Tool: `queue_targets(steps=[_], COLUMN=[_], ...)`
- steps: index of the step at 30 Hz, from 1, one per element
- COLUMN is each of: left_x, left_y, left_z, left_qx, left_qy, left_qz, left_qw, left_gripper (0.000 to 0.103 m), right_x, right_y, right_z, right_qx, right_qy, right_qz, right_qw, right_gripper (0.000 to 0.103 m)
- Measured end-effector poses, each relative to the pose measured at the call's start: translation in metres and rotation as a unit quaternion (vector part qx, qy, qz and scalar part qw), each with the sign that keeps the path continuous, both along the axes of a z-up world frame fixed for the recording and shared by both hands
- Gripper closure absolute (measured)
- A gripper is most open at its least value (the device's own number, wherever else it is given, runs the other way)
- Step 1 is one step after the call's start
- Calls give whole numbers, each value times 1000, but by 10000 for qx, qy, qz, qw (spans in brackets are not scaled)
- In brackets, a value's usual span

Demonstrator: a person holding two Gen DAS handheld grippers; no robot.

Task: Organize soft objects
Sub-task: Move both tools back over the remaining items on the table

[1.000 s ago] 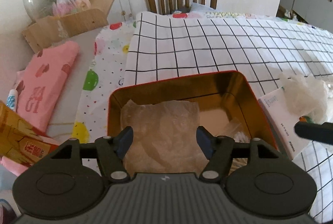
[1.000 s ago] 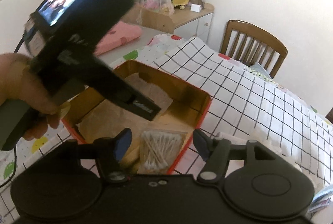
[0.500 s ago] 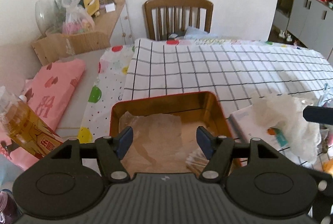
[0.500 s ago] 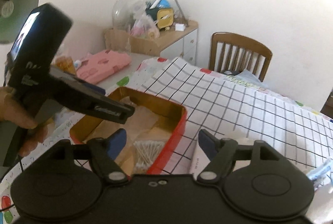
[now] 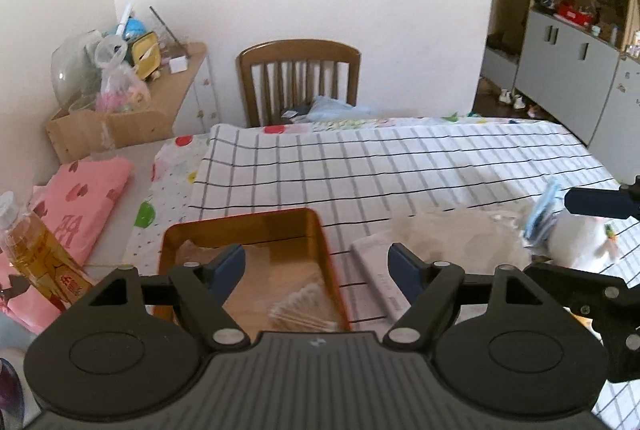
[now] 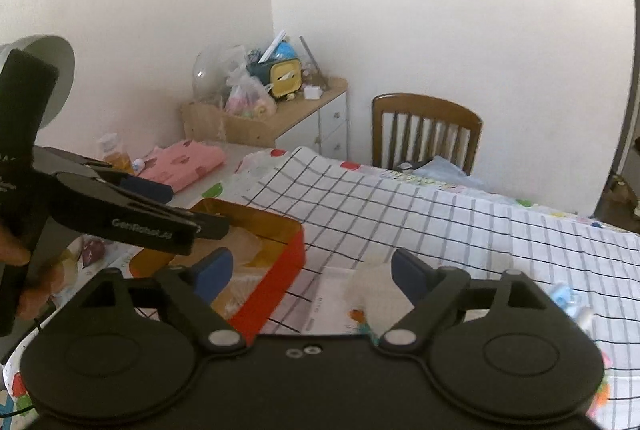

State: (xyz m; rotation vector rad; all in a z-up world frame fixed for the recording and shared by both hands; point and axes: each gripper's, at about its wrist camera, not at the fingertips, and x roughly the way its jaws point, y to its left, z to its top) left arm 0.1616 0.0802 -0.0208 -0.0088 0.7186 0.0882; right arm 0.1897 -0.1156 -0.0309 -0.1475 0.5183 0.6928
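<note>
both tools lifted off red tin [image 5: 332,262], jaws opening, seemingly empty; checked cloth [image 5: 400,166] clear beyond.

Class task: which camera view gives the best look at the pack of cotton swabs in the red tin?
The left wrist view: the cotton swabs lie in plain sight in the red tin, near its right wall. The right wrist view shows only a pale blur there, behind the near wall and gripper.

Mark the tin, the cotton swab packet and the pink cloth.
tin [image 5: 326,250], left wrist view, red right rim.
cotton swab packet [image 5: 304,310], left wrist view, middle of packet.
pink cloth [image 5: 84,198], left wrist view, top face.
</note>
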Motion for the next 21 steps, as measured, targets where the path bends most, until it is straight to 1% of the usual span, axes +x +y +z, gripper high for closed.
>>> queue_targets(steps=[4,6,7,11,16,18,19,20,21], left_x=[-4,-5,-6,-8,-10,-11,-11,-10,-10], left_y=[-20,-29,-32,-48,-64,-68,-70,-71,-73], left_z=[5,6,6,4,0,-2,-3,-4,-5], left_qx=[-35,-74,-101,-129,-236,-347,-395,-447,-501], left_qy=[-66,-80,-96,-211,-263,-290,-294,-289,-295], left_qz=[-91,-146,-172,-301,-380,-432,-448,-463,-480], left_qw=[9999,9998,9998,9992,9987,9980,9978,9975,9972], left_gripper=[25,22,19,18,18,18,14,6,3], right_x=[-2,-4,-5,-8,-7,-6,-5,-5,-4], right_y=[-26,-38,-43,-64,-85,-92,-96,-98,-101], right_z=[1,1,1,1,-1,-3,-4,-5,-7], right_qx=[128,185,200,299,325,339,341,335,329], right_qy=[58,84,80,59,18,36,48,57,75], right_qz=[-96,-126,-145,-215,-269,-293,-307,-326,-346], right_qw=[9999,9997,9997,9993,9991,9990,9989,9989,9988], right_gripper=[12,10,8,2,0,0,0,0,0])
